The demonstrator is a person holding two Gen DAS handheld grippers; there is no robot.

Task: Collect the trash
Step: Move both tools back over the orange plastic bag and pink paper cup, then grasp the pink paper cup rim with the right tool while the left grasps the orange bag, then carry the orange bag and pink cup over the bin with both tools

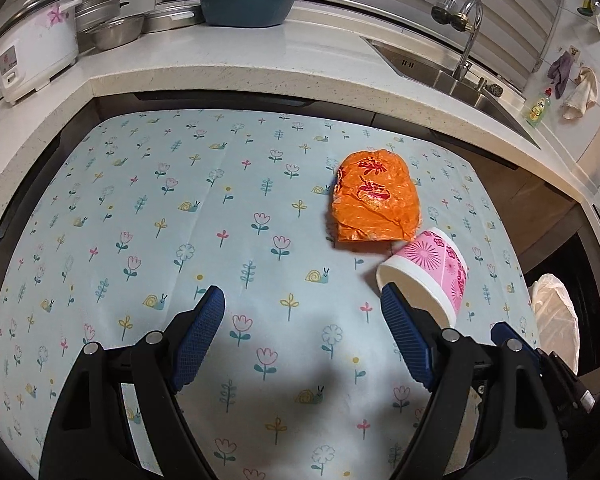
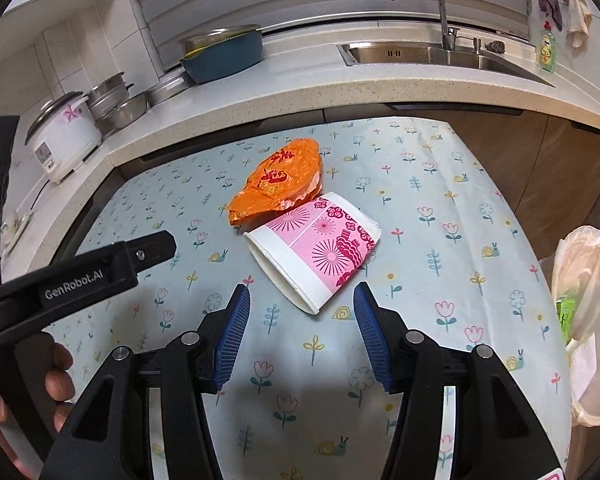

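Observation:
A pink and white paper cup (image 2: 316, 248) lies on its side on the flowered tablecloth (image 2: 440, 216), touching a crumpled orange plastic bag (image 2: 278, 184) behind it. My right gripper (image 2: 302, 300) is open and empty, its blue pads just in front of the cup's open rim. My left gripper (image 1: 302, 300) is open and empty above bare cloth; the cup (image 1: 428, 274) lies just beyond its right pad and the orange bag (image 1: 374, 198) further back. The left gripper's body (image 2: 80, 276) shows at the left in the right wrist view.
A white bin bag (image 2: 588, 312) holding some trash hangs open off the table's right edge. Behind the table runs a counter (image 2: 300, 84) with a rice cooker (image 2: 64, 136), metal pots, a blue basin (image 2: 224, 56) and a sink (image 2: 432, 54).

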